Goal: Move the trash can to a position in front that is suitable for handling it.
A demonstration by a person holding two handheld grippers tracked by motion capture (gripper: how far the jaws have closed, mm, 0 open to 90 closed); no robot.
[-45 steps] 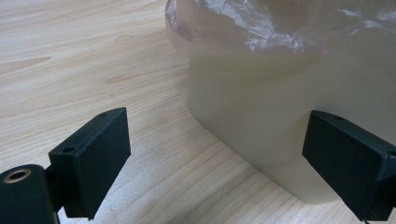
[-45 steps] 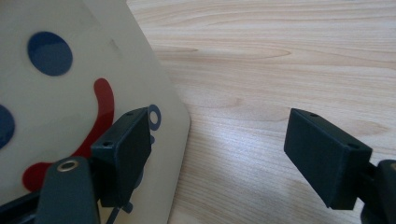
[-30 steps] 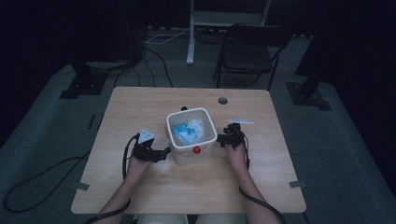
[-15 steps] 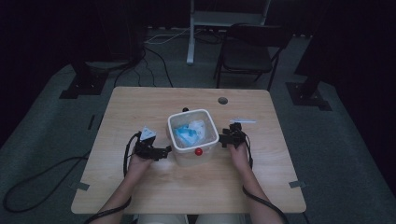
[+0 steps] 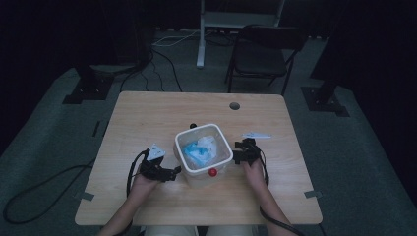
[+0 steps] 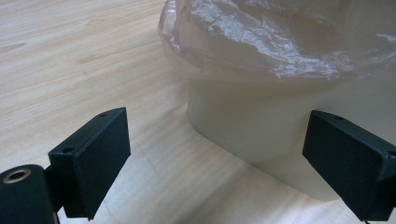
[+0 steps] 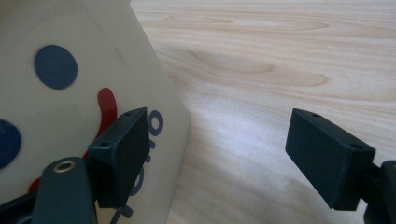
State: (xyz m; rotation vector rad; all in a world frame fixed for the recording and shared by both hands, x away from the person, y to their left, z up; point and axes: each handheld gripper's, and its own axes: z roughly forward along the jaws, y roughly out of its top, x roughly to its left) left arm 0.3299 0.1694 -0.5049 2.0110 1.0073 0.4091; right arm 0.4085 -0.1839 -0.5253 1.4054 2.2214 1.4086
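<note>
A small white bin (image 5: 204,169) with a clear plastic liner stands mid-table, holding blue and white scraps (image 5: 199,148). A red dot (image 5: 212,172) marks its near side. My left gripper (image 5: 176,170) sits open at the bin's left side; in the left gripper view the bin's wall (image 6: 261,126) and crinkled liner (image 6: 280,42) loom just past the jaws, with my left gripper (image 6: 219,158) open. My right gripper (image 5: 235,156) is open close against the bin's right side; the right gripper view has the printed wall (image 7: 70,93) at the left jaw of my right gripper (image 7: 224,158).
The wooden table (image 5: 147,113) has a cable hole (image 5: 234,105) at the back. A small black object (image 5: 193,126) lies just behind the bin. A folding chair (image 5: 263,54) and stand bases sit on the floor beyond. Cables trail off the left edge.
Both grippers have closed in slightly toward the bin's sides. The bin stays where it was.
</note>
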